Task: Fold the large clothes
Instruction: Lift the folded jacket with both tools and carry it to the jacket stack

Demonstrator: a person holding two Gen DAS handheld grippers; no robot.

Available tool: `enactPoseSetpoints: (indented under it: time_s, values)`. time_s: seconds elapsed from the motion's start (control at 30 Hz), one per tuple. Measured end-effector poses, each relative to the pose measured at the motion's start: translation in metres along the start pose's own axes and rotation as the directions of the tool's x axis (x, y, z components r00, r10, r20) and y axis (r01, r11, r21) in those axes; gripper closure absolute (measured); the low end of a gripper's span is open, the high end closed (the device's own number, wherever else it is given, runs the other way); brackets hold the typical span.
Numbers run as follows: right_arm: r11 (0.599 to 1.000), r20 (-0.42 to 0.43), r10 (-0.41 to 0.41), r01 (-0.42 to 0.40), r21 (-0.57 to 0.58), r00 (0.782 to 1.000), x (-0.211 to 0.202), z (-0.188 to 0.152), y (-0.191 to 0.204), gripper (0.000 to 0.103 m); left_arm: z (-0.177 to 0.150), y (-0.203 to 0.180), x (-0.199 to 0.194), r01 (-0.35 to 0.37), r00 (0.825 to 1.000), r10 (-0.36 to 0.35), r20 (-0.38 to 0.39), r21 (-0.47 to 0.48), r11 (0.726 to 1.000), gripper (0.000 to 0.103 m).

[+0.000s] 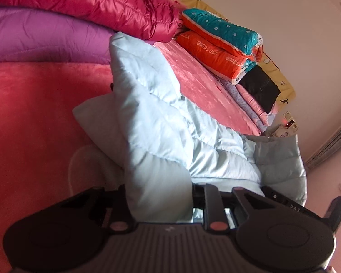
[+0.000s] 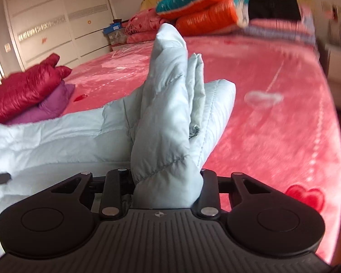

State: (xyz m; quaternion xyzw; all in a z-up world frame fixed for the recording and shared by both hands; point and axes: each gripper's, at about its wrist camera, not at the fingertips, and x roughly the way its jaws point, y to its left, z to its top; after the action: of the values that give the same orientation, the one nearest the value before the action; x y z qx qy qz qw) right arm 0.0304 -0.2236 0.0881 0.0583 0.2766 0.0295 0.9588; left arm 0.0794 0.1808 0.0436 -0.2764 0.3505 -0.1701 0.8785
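Observation:
A pale blue quilted down jacket (image 1: 161,122) lies bunched on the pink bed cover (image 1: 34,125). My left gripper (image 1: 161,195) is shut on a thick fold of it, and the cloth rises from between the fingers. In the right wrist view the same jacket (image 2: 170,113) stands up in a bundle. My right gripper (image 2: 166,186) is shut on another fold of it, lifted above the bed (image 2: 272,125). The fingertips of both grippers are hidden by the cloth.
A folded crimson puffer jacket (image 1: 91,2) lies on a purple one (image 1: 38,36) at the bed's far side. Folded orange and teal quilts (image 1: 222,43) and a black garment (image 1: 259,86) are stacked near the wall. White wardrobe doors (image 2: 56,18) stand beyond the bed.

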Motion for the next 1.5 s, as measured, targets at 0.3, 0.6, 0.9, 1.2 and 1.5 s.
enactPoseSetpoints:
  time_s: [0.3,0.6,0.9,1.2,1.5]
  values:
    - [0.987,0.071,-0.081,0.09,-0.132,0.994,-0.054,-0.013,0.009,0.066,-0.019,-0.033,-0.042,-0.069,0.998,0.068,0.011,0.091,0.993,0.085]
    - [0.969,0.162,-0.08,0.115,-0.218,0.983,-0.112,0.007,0.026,0.068,-0.015,-0.077,-0.11,-0.088,0.993,0.072,0.09,0.191,0.978,0.086]
    - [0.955,0.33,-0.031,0.125,-0.269,0.944,-0.189,0.05,0.051,0.069,0.017,-0.126,-0.2,-0.096,0.971,0.026,0.238,0.285,0.954,0.085]
    - [0.95,0.496,0.102,0.064,-0.307,0.863,-0.25,0.133,0.077,0.069,0.078,-0.17,-0.29,-0.148,0.91,-0.014,0.414,0.356,0.923,0.084]
    - [0.915,0.58,0.187,0.074,-0.396,0.793,-0.217,0.22,0.136,0.069,0.141,-0.173,-0.322,-0.251,0.833,0.011,0.553,0.361,0.898,0.082]
